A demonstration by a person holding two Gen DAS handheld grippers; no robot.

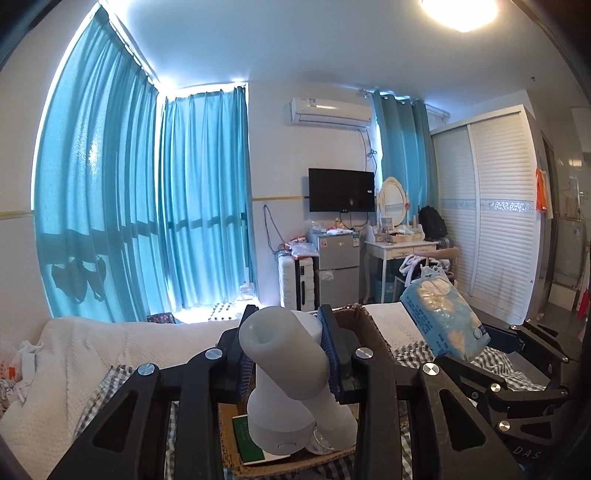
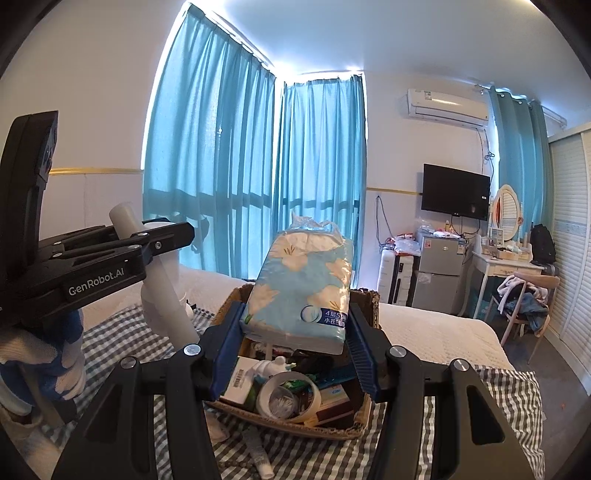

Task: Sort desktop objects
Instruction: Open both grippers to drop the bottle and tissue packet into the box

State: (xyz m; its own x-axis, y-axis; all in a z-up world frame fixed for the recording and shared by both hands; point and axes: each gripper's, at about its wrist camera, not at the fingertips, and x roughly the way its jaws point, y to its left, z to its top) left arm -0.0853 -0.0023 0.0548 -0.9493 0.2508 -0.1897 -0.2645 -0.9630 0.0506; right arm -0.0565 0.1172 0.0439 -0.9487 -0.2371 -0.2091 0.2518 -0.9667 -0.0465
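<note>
- So we've got both grippers loaded: left gripper (image 1: 286, 356) pinches the white bottle (image 1: 280, 373) at lower centre, right gripper (image 2: 295, 347) clamps the tissue pack (image 2: 301, 295) mid-frame.
- Both hang over the box (image 2: 295, 424), which already holds tape (image 2: 284, 398) and small cartons.
- Looks partway done; a tube (image 2: 258, 458) lies on the checked cloth (image 2: 509, 398) at bottom.

Daylight glows through the teal curtains (image 1: 147, 192) well beyond the jaws, tinting both views cool blue. A ceiling lamp (image 1: 460, 11) blows out to white glare high above the jaws (left wrist view only). Fisheye bending curves the walls, and black vignette rings each frame.
</note>
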